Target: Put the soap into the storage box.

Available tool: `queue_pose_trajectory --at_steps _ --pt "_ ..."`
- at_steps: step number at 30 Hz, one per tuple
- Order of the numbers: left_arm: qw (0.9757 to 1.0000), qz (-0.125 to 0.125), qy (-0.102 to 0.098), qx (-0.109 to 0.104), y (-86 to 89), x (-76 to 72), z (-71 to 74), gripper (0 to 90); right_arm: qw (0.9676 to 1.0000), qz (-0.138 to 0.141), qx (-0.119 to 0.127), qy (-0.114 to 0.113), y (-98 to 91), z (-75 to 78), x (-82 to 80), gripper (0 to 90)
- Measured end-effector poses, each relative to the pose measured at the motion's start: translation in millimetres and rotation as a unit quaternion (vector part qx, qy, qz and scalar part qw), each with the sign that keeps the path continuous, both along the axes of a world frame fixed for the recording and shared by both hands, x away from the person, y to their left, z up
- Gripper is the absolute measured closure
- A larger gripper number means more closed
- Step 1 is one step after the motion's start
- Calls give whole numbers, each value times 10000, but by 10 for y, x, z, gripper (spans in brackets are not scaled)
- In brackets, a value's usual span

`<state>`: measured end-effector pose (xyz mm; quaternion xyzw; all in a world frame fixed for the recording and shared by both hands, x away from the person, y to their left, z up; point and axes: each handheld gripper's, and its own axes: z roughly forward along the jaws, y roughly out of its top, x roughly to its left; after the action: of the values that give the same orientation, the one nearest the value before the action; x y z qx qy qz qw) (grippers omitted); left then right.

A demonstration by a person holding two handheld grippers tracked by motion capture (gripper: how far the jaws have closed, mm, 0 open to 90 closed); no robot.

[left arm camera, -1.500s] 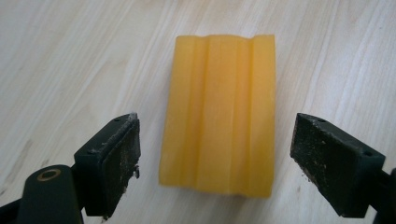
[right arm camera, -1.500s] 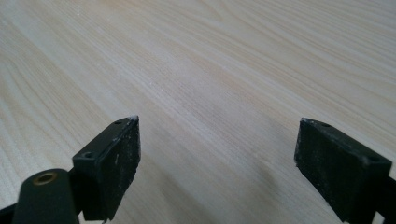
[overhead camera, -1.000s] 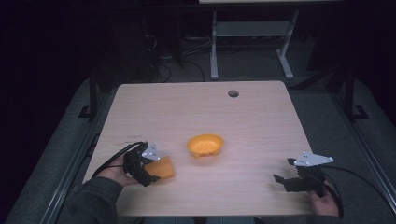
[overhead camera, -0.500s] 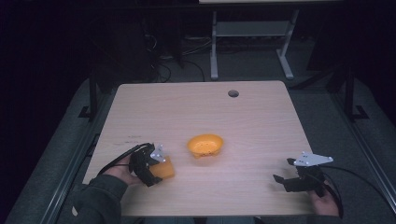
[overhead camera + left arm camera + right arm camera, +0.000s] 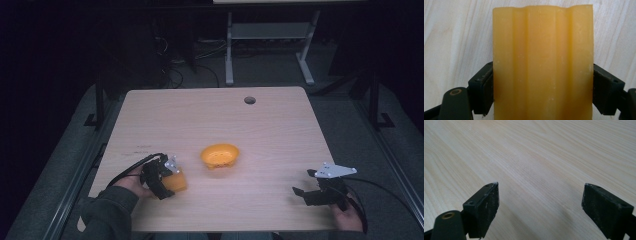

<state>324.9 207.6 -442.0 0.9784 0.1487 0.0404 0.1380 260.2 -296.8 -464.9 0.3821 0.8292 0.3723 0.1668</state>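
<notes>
Orange ribbed block (image 5: 542, 62) clamped btwn my left gripper (image 5: 161, 176) jaws, near-left of table (image 5: 210, 115); block's lower end cut off in left gripper view. Orange bowl (image 5: 220, 155) just beyond, apart. My right gripper (image 5: 304, 186) wide open, holding nothing, near-right edge; hand partly cropped.

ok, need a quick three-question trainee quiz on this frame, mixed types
1. True or false: the right claw holds the bowl.
2. What is the left claw shut on? A) yellow block B) bowl C) nothing
3. Fill in: the bowl sits on the table, ____ of both claws.

Key: 1 false, it is open over bare wood. 2 A. 3 clear.
</notes>
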Motion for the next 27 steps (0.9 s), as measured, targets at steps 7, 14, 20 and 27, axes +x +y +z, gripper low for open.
queue_pose_trajectory --at_steps 7,14,20,27 --pt "10000 -19 37 -31 6 8 3 202 10000 7 2 -15 -8 1 3 139" --pt "10000 -9 72 -58 5 0 8 205 10000 10 -1 -23 -14 1 2 139" --pt "9993 10 -71 -370 25 -16 117 206 10000 8 12 -33 -14 3 2 139" --pt "9984 -130 -258 -476 -14 -8 308 206 10000 -2 14 -33 -13 8 -2 140"
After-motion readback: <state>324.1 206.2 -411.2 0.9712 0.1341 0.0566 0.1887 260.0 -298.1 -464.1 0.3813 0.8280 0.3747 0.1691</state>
